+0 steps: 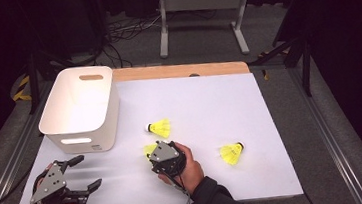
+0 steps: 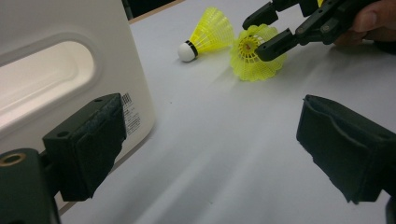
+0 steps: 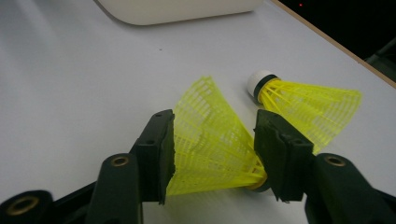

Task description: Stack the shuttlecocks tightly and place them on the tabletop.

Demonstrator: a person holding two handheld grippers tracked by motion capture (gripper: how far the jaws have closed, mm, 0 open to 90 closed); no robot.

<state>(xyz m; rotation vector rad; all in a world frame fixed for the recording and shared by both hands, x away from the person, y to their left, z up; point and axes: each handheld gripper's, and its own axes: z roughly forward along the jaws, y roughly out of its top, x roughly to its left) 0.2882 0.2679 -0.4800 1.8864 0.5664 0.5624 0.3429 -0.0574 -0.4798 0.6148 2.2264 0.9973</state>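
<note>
Three yellow shuttlecocks are on the white table sheet. My right gripper has its jaws closed on the mesh skirt of the nearest shuttlecock, which stands skirt-up and looks slightly dented at the left pad. A second shuttlecock lies on its side just beyond it. The third shuttlecock lies to the right. My left gripper rests open at the near left, with nothing between its jaws.
A white plastic bin with handle slots stands at the table's left, close to my left gripper. A wooden strip runs along the table's far edge. A metal stand and cables are on the floor beyond.
</note>
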